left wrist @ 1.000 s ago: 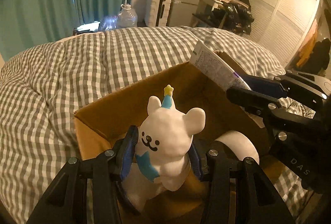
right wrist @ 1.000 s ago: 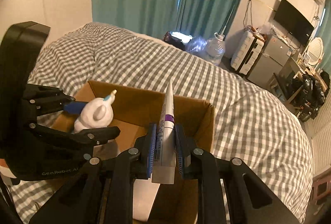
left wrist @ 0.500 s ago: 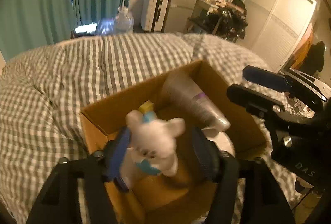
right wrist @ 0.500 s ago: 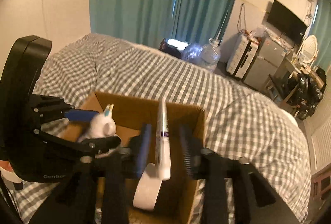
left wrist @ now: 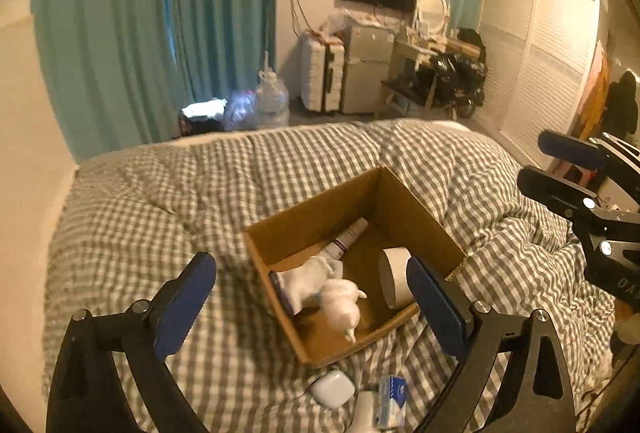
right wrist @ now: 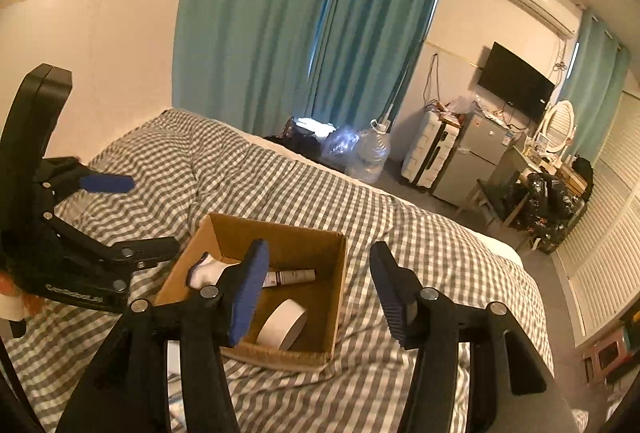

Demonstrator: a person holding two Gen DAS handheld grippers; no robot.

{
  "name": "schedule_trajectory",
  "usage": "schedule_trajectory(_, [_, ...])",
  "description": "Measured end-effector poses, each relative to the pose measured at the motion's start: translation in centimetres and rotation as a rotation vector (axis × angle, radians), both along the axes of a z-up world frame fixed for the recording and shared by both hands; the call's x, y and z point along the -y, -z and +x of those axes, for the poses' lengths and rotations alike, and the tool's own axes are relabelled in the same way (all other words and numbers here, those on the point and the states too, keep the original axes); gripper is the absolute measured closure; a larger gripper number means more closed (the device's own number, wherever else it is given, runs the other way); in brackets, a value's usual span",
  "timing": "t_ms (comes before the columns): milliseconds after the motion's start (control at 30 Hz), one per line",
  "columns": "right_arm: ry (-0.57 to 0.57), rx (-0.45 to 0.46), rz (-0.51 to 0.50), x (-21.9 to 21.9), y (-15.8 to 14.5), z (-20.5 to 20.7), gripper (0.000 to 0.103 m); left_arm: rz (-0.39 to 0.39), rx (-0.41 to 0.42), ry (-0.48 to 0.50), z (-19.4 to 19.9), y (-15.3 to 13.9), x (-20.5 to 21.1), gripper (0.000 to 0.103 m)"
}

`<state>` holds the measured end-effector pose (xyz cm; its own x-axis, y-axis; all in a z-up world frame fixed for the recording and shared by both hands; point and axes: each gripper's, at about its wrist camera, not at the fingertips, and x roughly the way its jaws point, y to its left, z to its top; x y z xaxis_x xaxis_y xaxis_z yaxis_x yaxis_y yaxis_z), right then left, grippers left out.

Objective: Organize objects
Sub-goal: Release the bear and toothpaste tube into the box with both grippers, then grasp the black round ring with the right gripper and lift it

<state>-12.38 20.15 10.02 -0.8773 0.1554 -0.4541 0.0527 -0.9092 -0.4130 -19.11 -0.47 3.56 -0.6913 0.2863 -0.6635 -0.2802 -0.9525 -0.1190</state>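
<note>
- Four items sit in the brown open-top cardboard box (left wrist: 416,209): white plush bear toy (left wrist: 342,303), white tube w/ purple band (left wrist: 346,241), white tape roll (left wrist: 394,279), white folded cloth (left wrist: 308,279). Box rests on the grey-white checked duvet (left wrist: 160,201).
- Your left gripper (left wrist: 312,303) is above the box's near side, fingers wide apart, holding nothing. Right gripper (right wrist: 318,293): same, spread and empty.
- Progress, my guess: mostly done. Left to do: small white rounded case (left wrist: 333,388) and blue-white packet (left wrist: 392,401) on the duvet by the box's near corner.
- Only the left view shows those two; in the right view they're hidden.
</note>
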Motion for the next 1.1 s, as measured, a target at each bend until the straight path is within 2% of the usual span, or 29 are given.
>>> schedule_trajectory(133, [0.007,0.001,0.001,0.9,-0.2,2.7,0.046,-0.045,-0.013,-0.03,3.2,-0.8,0.9,0.003])
schedule_trajectory(233, [-0.024,0.033,-0.01,1.7,0.4,4.9,0.034,-0.057,-0.018,-0.051,5.1,-0.8,1.7,0.002])
schedule_trajectory(300, [-0.037,0.045,-0.016,2.1,1.0,6.2,0.016,-0.066,-0.022,-0.057,6.6,-0.7,1.8,0.002])
schedule_trajectory(333, [-0.037,0.048,-0.018,2.3,1.4,6.7,0.014,-0.072,-0.019,-0.06,7.0,-0.5,1.8,0.002])
schedule_trajectory(467, [-0.019,0.068,-0.006,2.9,3.2,8.9,0.014,-0.092,-0.018,-0.09,8.8,0.5,1.8,0.002])
schedule_trajectory(600, [-0.001,0.068,0.015,3.4,4.9,11.1,0.014,-0.076,-0.017,-0.095,11.1,1.7,1.5,0.002])
schedule_trajectory(767, [0.007,0.092,0.015,3.6,7.4,12.3,0.014,-0.1,-0.042,-0.124,14.2,3.3,1.5,0.001])
schedule_trajectory(967, [0.023,0.119,0.0,4.1,11.9,13.7,0.014,-0.096,-0.035,-0.204,17.1,6.7,2.9,0.001])
schedule_trajectory(1033, [0.026,0.146,-0.016,4.2,13.4,13.7,0.014,-0.068,-0.01,-0.219,17.7,8.1,3.5,0.001])
schedule_trajectory(1100, [0.014,0.182,-0.043,4.3,15.1,13.3,0.014,-0.081,0.011,-0.225,18.1,9.6,3.7,0.001])
